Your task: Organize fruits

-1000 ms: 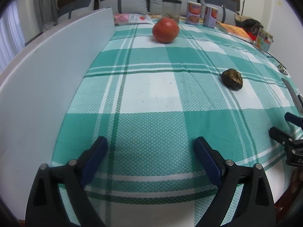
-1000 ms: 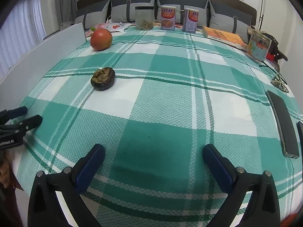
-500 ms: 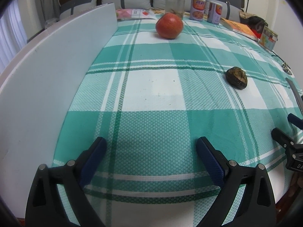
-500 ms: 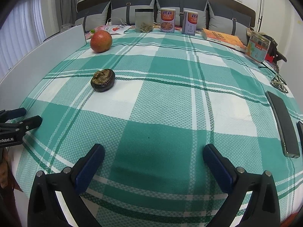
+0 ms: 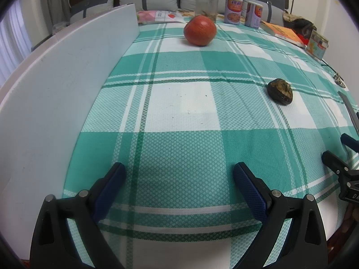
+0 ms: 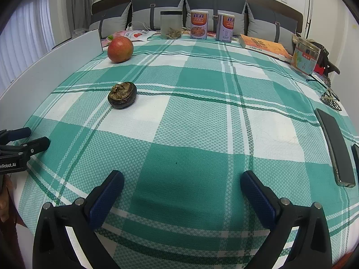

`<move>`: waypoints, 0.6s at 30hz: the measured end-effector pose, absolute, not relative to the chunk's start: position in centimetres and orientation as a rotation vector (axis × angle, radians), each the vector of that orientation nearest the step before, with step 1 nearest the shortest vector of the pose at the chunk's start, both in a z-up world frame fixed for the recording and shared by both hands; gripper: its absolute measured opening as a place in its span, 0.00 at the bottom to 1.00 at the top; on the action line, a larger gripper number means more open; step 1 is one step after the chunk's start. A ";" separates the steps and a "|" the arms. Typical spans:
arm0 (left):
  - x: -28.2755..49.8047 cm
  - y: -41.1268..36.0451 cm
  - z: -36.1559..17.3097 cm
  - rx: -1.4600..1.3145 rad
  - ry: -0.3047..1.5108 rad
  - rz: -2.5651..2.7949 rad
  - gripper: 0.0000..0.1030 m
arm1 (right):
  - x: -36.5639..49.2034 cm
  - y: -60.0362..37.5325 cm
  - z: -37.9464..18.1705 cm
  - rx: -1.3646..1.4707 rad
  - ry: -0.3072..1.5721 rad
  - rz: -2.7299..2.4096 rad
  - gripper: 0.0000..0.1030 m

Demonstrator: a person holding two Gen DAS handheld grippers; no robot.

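A: Start at the tools. What am I holding?

B: 2 grippers. My left gripper (image 5: 178,178) has its jaws wide apart, nothing between them, low over the near edge of the checked cloth (image 5: 179,148). My right gripper (image 6: 181,188) is the same: spread wide, empty, near edge.

A: Fruit?

B: 2 pieces. The dark fruit (image 6: 122,94), wrinkled cap up, sits on a white square, ahead and to the left of my right gripper. In the left view it is ahead and to the right (image 5: 280,91). The red fruit (image 5: 200,30) is much farther back, near the end of the white board (image 5: 56,94), well apart from the dark one.

A: Step in hand?

B: My guess: the first reach, nothing picked yet. No bowl or tray shows, so I cannot tell where the fruits should go.

A: How to do it well?

B: I go for the dark fruit first, it is nearer. I come in level, put the pads on its 2 rounded sides below the cap, and close gently since it looks soft and old. The red fruit is round and could roll if nudged, so I would centre it before closing.

A: Clutter?

B: The phone (image 6: 336,148) at the right edge, plus the cans (image 6: 199,24) and the book (image 6: 264,47) at the back. All well apart from both fruits.
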State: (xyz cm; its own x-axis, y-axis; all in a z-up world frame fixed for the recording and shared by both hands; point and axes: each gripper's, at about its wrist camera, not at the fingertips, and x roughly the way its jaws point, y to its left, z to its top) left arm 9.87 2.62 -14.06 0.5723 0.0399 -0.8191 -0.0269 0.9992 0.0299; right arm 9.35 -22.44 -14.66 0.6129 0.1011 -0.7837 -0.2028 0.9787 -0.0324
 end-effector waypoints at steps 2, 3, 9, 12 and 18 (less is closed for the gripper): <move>9.8 2.6 -14.1 0.018 0.955 0.038 0.96 | 9.3 -22.4 -14.7 -0.122 0.895 0.176 1.00; 9.8 2.6 -14.1 0.020 0.951 0.037 0.96 | 9.3 -22.4 -14.6 -0.122 0.895 0.177 1.00; 9.9 2.8 -14.2 0.021 0.954 0.033 0.98 | 9.3 -22.4 -14.6 -0.120 0.898 0.176 1.00; 9.9 2.9 -14.1 0.022 0.953 0.032 0.98 | 9.6 -22.2 -14.4 -0.118 0.938 0.169 1.00; 10.0 2.9 -14.2 0.019 0.947 0.035 0.99 | 11.4 -19.7 -13.2 -0.125 0.990 0.262 1.00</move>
